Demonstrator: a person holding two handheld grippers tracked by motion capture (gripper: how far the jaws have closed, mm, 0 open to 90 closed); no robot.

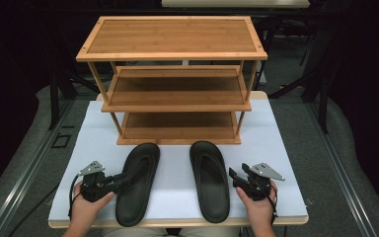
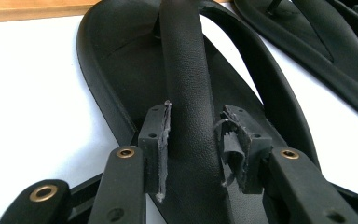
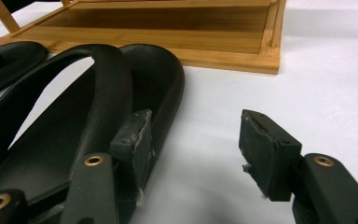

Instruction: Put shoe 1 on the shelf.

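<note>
Sandals lie at lower centre of the table (image 1: pixel 286 148): my left gripper (image 1: pixel 121 181) straddles the left sandal (image 1: pixel 137 182) strap (image 2: pixel 186 93), possibly slipping when lifted, while my right gripper (image 1: pixel 235 176) gapes unloaded beside the right sandal (image 1: pixel 210 180), risking a nudge.

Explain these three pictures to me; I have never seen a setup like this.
A person sits at a white table and holds a hand tool with two fingers in each hand. The high view looks down from above; the other two come from cameras riding on each tool. On the table stand a wooden rack with three shelves and, in front of it, two dark sandals. The left gripper has its fingers on either side of the left sandal's strap; whether they squeeze it yet is unclear. The right gripper is open beside the right sandal, holding nothing.
</note>
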